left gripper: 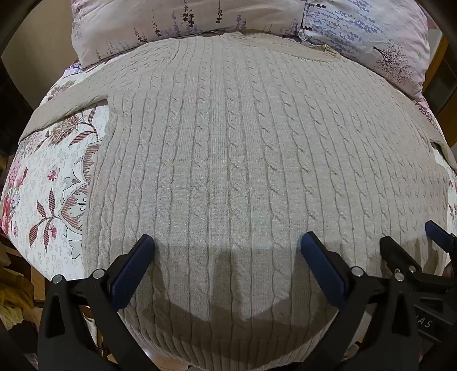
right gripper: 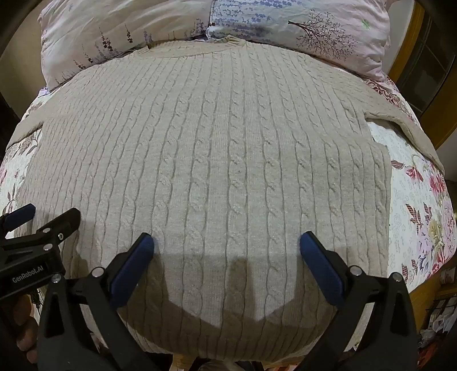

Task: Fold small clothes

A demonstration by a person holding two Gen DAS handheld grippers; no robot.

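Beige cable-knit sweater lies flat on floral bedspread, long axis running collar-far toward 2 pillows, hem nearest; left gripper and right gripper both gape wide, empty.

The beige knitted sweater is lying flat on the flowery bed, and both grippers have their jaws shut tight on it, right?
Not quite. The sweater does lie flat on the flowery bed, but both the left gripper and the right gripper have their jaws wide open, gripping nothing. Each wrist view shows this.
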